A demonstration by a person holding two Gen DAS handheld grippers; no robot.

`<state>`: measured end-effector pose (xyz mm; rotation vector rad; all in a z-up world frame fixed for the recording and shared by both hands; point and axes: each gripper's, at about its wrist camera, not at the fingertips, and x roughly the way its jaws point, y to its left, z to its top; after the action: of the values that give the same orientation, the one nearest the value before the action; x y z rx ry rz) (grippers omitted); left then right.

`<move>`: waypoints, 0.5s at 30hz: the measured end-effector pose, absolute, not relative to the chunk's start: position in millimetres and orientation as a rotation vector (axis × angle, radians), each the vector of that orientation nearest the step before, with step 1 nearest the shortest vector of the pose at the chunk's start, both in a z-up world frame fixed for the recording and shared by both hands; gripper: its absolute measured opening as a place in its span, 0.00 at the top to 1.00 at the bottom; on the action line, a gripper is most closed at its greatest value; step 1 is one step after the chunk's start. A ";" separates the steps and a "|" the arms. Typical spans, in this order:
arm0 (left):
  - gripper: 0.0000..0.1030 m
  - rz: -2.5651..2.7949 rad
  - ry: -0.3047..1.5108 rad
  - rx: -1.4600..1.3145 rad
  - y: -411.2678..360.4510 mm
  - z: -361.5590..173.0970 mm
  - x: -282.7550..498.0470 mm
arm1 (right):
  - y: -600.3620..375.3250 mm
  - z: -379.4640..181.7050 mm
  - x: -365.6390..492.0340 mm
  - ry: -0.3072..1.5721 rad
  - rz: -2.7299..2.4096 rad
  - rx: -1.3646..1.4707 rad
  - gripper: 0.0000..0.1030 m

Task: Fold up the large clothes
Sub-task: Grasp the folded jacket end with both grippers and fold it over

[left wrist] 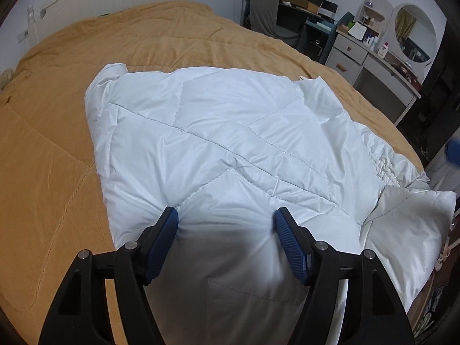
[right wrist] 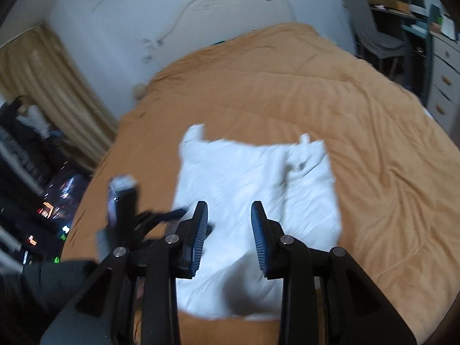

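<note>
The left hand-held gripper [left wrist: 226, 220] stands released, its blue pads apart and resting against the white quilted garment [left wrist: 230, 132] with nothing pinched. The right hand-held gripper [right wrist: 229, 211] hovers above the cloth, also released and empty. The garment lies folded on the bed's orange cover [left wrist: 51, 149]. A fold looks just laid down; next, probably, grip an edge for another fold

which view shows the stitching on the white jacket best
The left wrist view: the jacket is close and sharp, its quilted seams clear. The right wrist view shows the whole jacket on the bed, but blurred, with no seams readable.
</note>
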<state>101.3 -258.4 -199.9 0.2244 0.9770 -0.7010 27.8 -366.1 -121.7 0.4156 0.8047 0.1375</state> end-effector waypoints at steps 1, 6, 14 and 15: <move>0.32 -0.699 0.980 0.222 -258.7 -200.8 103.2 | -359.6 -134.9 24.1 0.845 0.151 0.411 0.68; 0.30 -0.735 0.996 0.209 -262.8 -195.4 109.4 | -361.8 -231.5 23.4 1.108 -0.035 0.330 0.73; 0.32 -0.881 0.996 0.193 -299.4 -140.7 117.7 | -372.8 -253.9 24.7 1.099 -0.069 0.356 0.73; 0.32 -0.883 1.005 0.276 -317.8 -142.5 116.8 | -372.8 -253.9 24.7 1.099 -0.069 0.356 0.73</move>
<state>116.8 -317.8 -142.5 0.2765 1.0048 -0.8834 24.7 -372.8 -253.9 0.3557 1.0987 -0.0692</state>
